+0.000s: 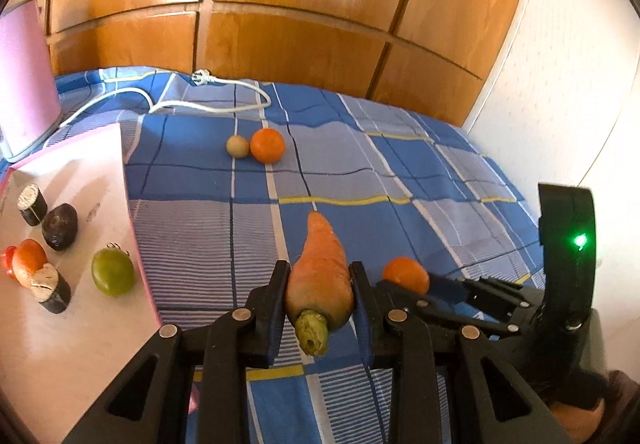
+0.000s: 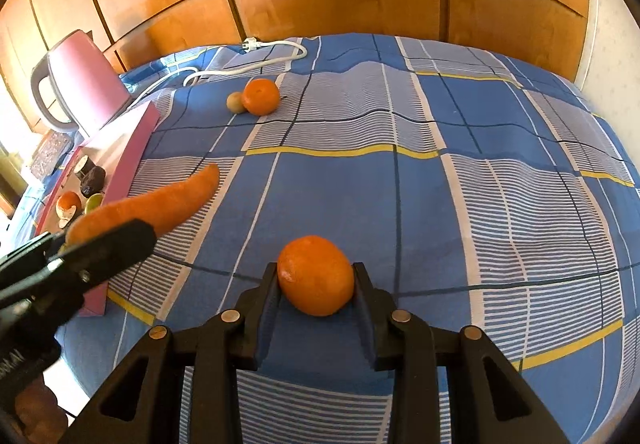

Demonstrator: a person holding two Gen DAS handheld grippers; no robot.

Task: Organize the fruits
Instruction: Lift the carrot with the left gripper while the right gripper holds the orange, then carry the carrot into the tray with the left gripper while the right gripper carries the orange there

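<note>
We see the left gripper point(image 1: 320, 292) clenched on a carrot point(image 1: 320, 264), and the right gripper point(image 2: 316, 284) grasping an orange point(image 2: 316, 276) above the bedspread point(image 2: 440, 204).

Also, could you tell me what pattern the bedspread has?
The bedspread is blue plaid with white-striped panels and yellow lines, clearest in the right wrist view.

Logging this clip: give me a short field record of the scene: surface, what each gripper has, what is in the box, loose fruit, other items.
surface: blue checked bedcover
left gripper: shut on carrot, leaf end toward camera
right gripper: shut on orange
pink box: green fruit, dark avocado-like fruit, two dark cut pieces, orange item
loose fruit: second orange touching small tan fruit, far on the cover
other: pink kettle, white power cord
</note>
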